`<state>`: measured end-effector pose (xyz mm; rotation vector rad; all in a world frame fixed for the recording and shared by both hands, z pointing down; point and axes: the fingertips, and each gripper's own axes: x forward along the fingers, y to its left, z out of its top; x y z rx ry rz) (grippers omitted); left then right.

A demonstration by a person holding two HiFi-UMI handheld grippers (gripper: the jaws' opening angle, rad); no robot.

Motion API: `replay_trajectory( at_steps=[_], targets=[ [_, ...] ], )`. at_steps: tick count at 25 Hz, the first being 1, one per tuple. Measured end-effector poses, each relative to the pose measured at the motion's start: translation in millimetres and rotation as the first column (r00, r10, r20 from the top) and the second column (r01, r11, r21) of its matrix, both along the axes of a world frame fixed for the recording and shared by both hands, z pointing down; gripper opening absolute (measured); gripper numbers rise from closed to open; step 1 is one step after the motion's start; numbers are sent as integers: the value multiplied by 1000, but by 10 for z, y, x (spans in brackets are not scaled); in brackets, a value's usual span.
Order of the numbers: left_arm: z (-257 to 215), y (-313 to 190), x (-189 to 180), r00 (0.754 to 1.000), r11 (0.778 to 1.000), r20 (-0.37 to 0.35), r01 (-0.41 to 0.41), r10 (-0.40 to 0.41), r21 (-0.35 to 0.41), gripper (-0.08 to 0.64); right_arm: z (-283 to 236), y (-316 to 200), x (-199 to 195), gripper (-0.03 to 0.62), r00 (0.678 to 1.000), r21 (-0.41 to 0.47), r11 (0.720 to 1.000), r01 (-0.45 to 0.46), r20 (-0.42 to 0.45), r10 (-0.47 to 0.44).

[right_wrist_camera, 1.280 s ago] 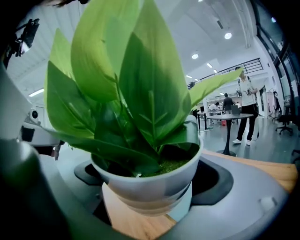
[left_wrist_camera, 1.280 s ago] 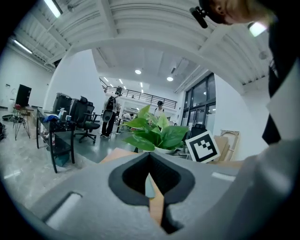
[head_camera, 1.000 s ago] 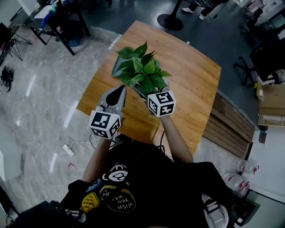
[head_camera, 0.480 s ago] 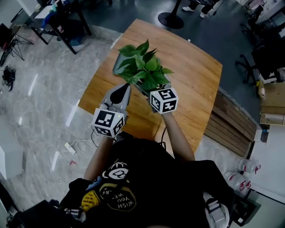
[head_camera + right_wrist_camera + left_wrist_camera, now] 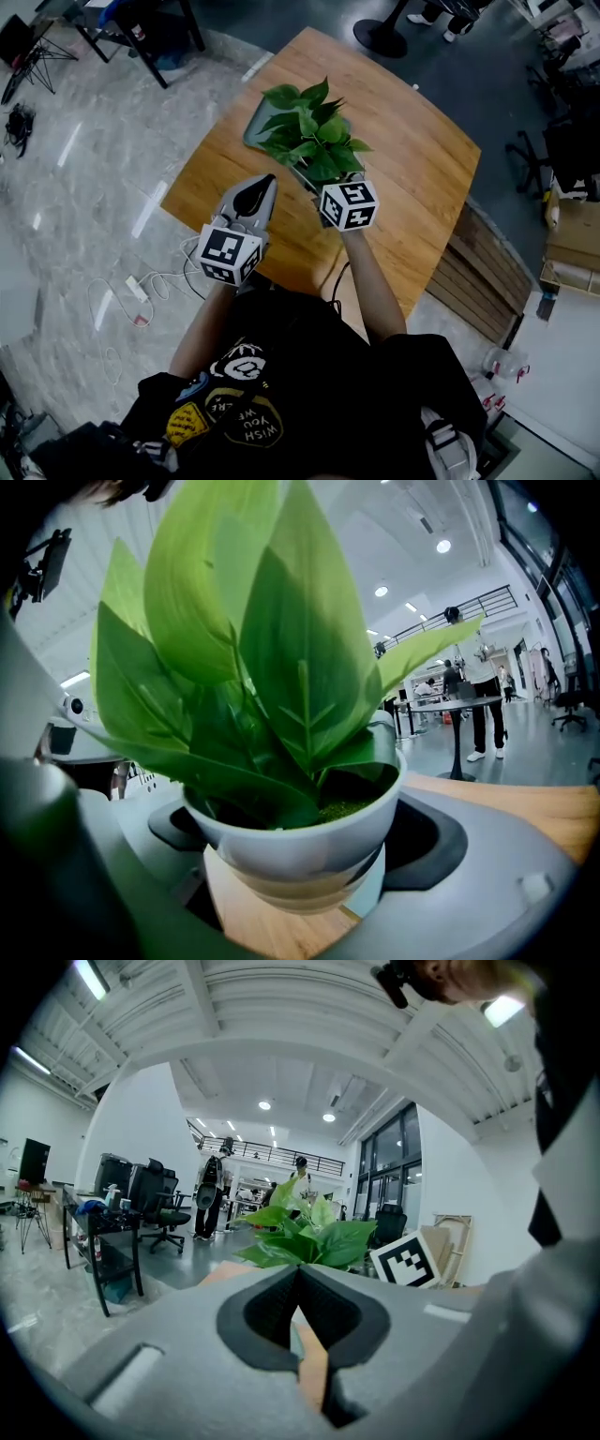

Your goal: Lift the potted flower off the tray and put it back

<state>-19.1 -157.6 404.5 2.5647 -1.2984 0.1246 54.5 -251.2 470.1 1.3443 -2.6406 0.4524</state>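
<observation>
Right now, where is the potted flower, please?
Head view centre: the potted flower is gripped in the right gripper, over the wooden table, by the tray.

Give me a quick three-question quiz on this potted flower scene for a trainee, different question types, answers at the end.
1. True or false: the left gripper is shut on the potted flower.
2. What does the right gripper hold between its jaws? A nothing; B the potted flower; C a bottle.
3. Fill in: the tray lies on a ____ table.
Key: 1 false, the left gripper is shut and empty; 2 B; 3 wooden.
</observation>
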Motion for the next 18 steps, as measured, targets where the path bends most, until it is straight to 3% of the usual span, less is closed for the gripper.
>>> replay_trajectory(
  at_steps=[9,14,18],
  targets=[
    [609,0,-178,1000,999,16,8,-8,-51,-5,1005,-781,-105,538,999,32,999,27,24,-27],
    [847,-50,-321,999,995,-2,39,-39,-97,-5,1778,-1247,-176,538,997,-11,1000,0,-76,-1],
    [998,-128,-510,998,988,7,60,-60,-143,-4,2194,-1582,-237,538,995,-22,1000,-11,-104,9]
  ],
)
